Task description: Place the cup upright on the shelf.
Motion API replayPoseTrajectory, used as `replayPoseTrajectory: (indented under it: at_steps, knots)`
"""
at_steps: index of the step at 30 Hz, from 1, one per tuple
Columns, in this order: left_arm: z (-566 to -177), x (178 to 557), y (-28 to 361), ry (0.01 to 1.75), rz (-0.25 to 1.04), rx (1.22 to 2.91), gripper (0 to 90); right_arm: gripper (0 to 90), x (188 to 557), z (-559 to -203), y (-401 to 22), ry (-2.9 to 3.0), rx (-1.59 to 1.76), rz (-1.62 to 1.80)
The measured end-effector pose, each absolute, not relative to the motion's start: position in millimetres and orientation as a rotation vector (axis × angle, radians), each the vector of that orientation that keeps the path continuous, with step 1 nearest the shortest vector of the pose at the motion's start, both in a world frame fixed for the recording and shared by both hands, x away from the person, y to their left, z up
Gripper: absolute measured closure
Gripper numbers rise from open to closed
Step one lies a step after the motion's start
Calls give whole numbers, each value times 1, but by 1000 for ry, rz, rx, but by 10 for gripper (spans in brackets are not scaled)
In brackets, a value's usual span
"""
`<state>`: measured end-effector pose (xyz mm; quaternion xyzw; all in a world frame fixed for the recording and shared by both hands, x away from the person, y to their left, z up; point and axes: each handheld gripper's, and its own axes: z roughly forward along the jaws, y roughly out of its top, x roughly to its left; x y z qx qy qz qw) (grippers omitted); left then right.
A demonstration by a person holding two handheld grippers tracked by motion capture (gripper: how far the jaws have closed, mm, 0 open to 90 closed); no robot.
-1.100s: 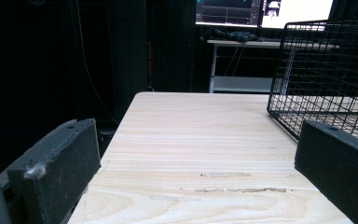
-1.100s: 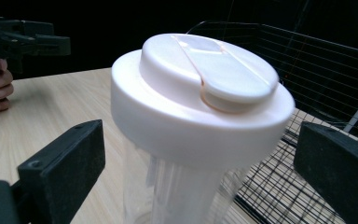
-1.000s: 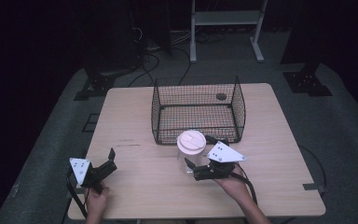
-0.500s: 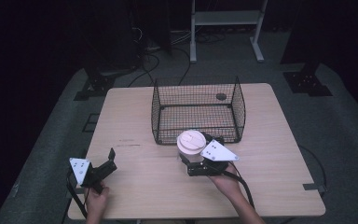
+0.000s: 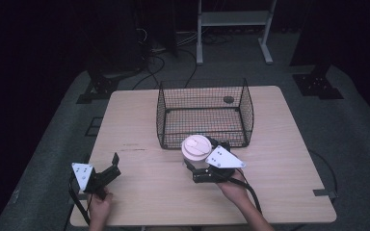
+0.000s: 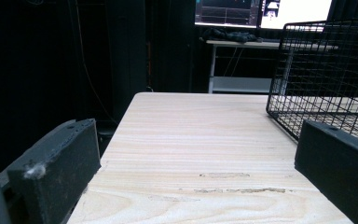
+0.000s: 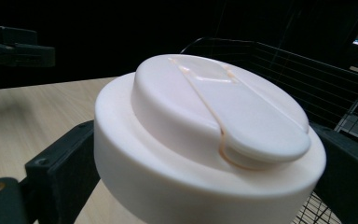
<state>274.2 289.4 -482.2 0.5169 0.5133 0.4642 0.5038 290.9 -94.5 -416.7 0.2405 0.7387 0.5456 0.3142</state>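
A cup with a white lid point(image 5: 196, 147) stands on the wooden table point(image 5: 139, 120), just in front of the black wire basket point(image 5: 202, 111). My right gripper point(image 5: 198, 161) is shut on the cup; in the right gripper view the lid point(image 7: 209, 121) sits between the two black jaws, which press its sides. My left gripper point(image 5: 115, 166) rests near the table's front left corner, open, with bare wood between its jaws point(image 6: 198, 163). It appears far off as the left gripper point(image 7: 18, 46) in the right gripper view.
The wire basket point(image 6: 326, 70) is open-topped with a small dark disc point(image 5: 228, 99) behind it on the table. A white shelf frame point(image 5: 233, 19) and cables lie on the floor beyond. Bare wood stretches between the two grippers.
My right gripper has slid left, up to the cup, and its jaws now flank the lid. The cup and my left gripper have stayed put.
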Motion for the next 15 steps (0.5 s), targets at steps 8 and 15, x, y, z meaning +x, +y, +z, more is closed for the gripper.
replayPoseTrajectory:
  at_steps: [8,15]
  knots:
    - [-482,274,289,1238,1122,1249,0,39,289,-405,-96,1951,621,1464]
    - [-482,274,289,1238,1122,1250,0,39,291,-386,-97,1953,600,1496]
